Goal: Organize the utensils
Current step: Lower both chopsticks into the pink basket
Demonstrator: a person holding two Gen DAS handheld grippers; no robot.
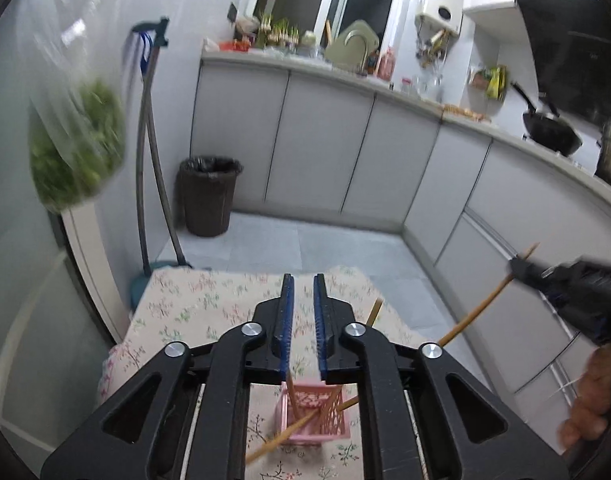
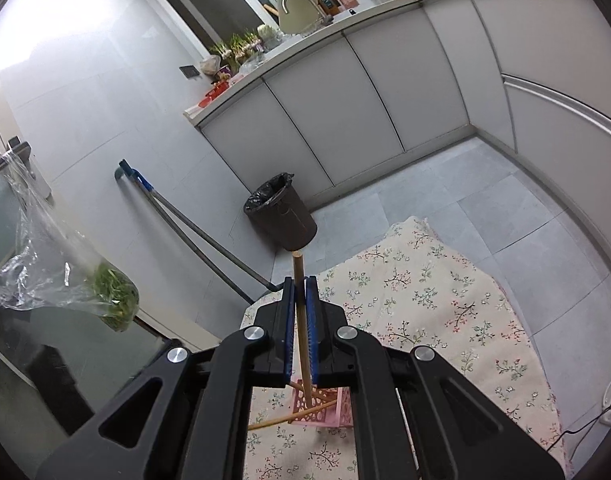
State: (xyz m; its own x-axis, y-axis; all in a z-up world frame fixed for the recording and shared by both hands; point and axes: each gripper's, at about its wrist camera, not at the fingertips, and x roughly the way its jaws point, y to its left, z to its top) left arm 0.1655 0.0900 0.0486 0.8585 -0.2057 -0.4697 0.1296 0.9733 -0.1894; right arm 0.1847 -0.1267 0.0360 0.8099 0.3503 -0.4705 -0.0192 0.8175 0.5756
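A pink slotted holder point(image 1: 319, 416) stands on the floral tablecloth point(image 1: 193, 304), below my left gripper point(image 1: 303, 280). Several bamboo chopsticks point(image 1: 301, 424) lean in it. My left gripper is slightly open and empty above the holder. In the left wrist view my right gripper point(image 1: 523, 270) comes in from the right, shut on a bamboo chopstick point(image 1: 481, 308). In the right wrist view my right gripper point(image 2: 300, 282) grips that chopstick point(image 2: 299, 292) upright, its lower end reaching down into the pink holder point(image 2: 325, 408).
A dark bin point(image 1: 209, 196) stands on the tiled floor by the grey cabinets point(image 1: 321, 140). A mop point(image 1: 149, 148) leans on the wall. A plastic bag of greens point(image 1: 79, 148) hangs at the left. A wok point(image 1: 551, 132) sits on the counter.
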